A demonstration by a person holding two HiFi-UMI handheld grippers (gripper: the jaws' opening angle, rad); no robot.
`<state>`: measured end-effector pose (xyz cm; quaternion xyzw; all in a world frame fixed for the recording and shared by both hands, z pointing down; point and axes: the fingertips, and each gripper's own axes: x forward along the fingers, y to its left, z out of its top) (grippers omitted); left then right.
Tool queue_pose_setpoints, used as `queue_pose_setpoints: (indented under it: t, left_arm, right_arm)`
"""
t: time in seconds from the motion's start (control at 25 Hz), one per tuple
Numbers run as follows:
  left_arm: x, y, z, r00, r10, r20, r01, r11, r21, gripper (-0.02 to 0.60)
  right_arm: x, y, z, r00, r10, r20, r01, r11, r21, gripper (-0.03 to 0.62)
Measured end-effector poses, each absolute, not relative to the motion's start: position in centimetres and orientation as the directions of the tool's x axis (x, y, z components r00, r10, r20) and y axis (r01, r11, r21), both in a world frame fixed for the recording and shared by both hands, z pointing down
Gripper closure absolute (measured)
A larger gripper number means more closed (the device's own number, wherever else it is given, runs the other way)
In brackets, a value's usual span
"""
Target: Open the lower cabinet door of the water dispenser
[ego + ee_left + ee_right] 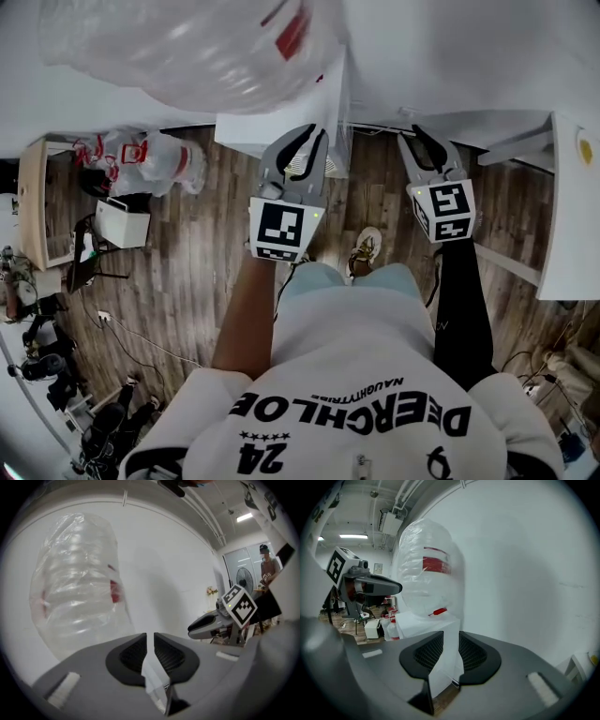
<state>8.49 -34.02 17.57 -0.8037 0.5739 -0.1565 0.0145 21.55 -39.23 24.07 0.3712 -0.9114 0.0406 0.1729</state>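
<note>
The white water dispenser (281,127) stands against the wall, seen from above, with a large plastic-wrapped bottle (187,47) on top. Both grippers hover in front of it and touch nothing. My left gripper (309,136) points at the dispenser's front right corner, its jaws a narrow gap apart and empty. My right gripper (417,141) is further right, pointing at the wall, jaws slightly apart and empty. In the right gripper view the dispenser (424,625) with its red tap (438,611) shows beyond the jaws. The lower door is not clearly visible. The left gripper view shows the bottle (75,592).
Spare wrapped water bottles (141,155) and a small white box (122,223) sit on the wooden floor to the left. A white table (572,206) stands at the right. My shoe (364,251) is below the grippers. A person (268,564) and a fan (243,579) are far off.
</note>
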Motion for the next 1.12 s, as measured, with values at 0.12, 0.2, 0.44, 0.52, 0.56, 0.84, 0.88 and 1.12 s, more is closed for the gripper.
queue_pose_setpoints:
  t: [0.12,0.2,0.44,0.52,0.56,0.84,0.88,1.12]
  left_arm:
    - [9.7,-33.7,18.7,0.294,-0.916,0.272,-0.916,-0.352,-0.195,0.526]
    - [10.0,-33.5,19.7,0.294,-0.908,0.299,-0.914,-0.359,-0.190,0.526]
    - [10.8,-33.2,22.9,0.301,-0.881,0.365,-0.909,-0.381,-0.170,0.526]
    - [11.0,-33.0,24.1,0.302,-0.871,0.387,-0.908,-0.386,-0.161,0.526]
    - [10.8,-32.8,24.7,0.301,-0.866,0.399,-0.908,-0.388,-0.156,0.526]
    - [10.3,-32.0,29.7,0.301,-0.822,0.483,-0.909,-0.401,-0.115,0.526]
    - [10.3,-31.9,30.4,0.302,-0.816,0.492,-0.908,-0.403,-0.111,0.526]
    - [10.2,-30.7,34.9,0.311,-0.778,0.546,-0.907,-0.415,-0.075,0.526]
  right_arm:
    - [22.2,-38.5,25.5,-0.675,-0.641,0.365,-0.680,0.733,0.031,0.511]
    - [21.9,-38.0,26.6,-0.681,-0.623,0.385,-0.669,0.743,0.022,0.511]
    - [21.2,-36.9,29.9,-0.695,-0.581,0.424,-0.643,0.766,-0.006,0.510]
    - [21.3,-36.5,31.2,-0.691,-0.572,0.442,-0.642,0.767,-0.010,0.510]
    - [21.3,-36.3,31.8,-0.688,-0.566,0.453,-0.640,0.768,-0.013,0.511]
    - [19.8,-34.4,36.7,-0.684,-0.498,0.533,-0.595,0.803,-0.014,0.510]
    - [19.6,-34.1,37.4,-0.684,-0.489,0.542,-0.592,0.805,-0.022,0.510]
    - [18.3,-32.2,42.6,-0.678,-0.435,0.592,-0.578,0.813,-0.065,0.510]
